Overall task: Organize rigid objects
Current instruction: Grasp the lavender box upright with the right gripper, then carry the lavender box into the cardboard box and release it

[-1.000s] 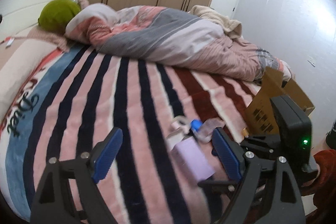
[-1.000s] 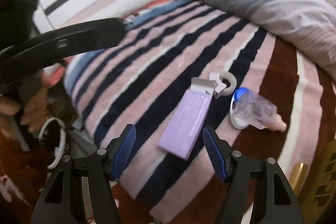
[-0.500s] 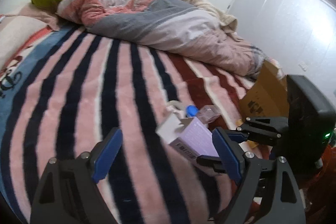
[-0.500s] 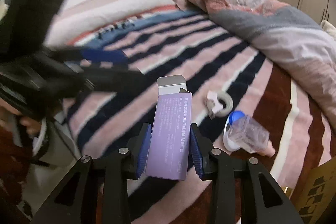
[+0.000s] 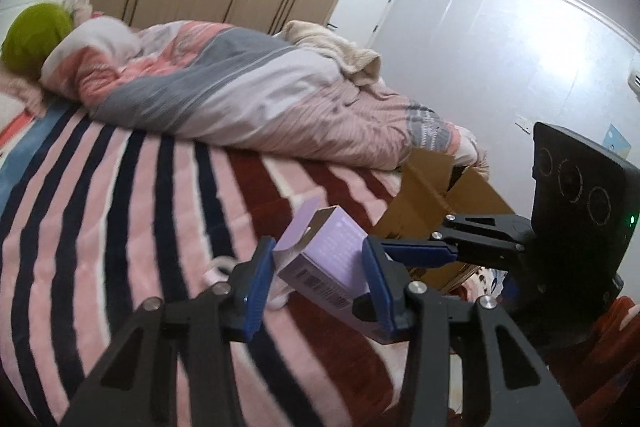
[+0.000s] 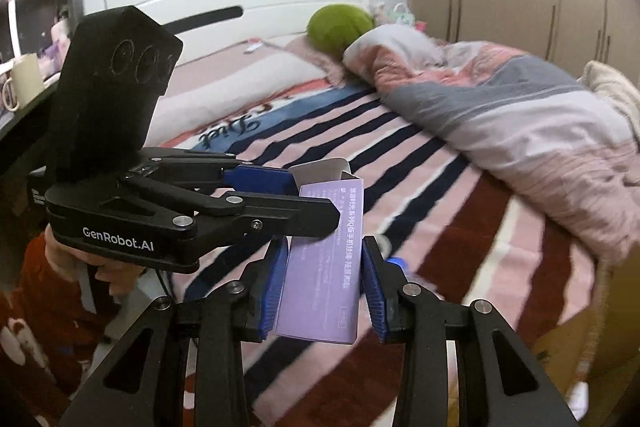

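Both grippers meet on one purple box [image 6: 320,275], lifted clear above the striped blanket [image 5: 120,227]. The right gripper [image 6: 325,287] pinches its lower half between blue pads. The left gripper [image 5: 320,279] comes in from the side, its jaws closing on the upper end by the open flap — the box sits between them. A cardboard carton [image 5: 436,203] stands at the bed's edge.
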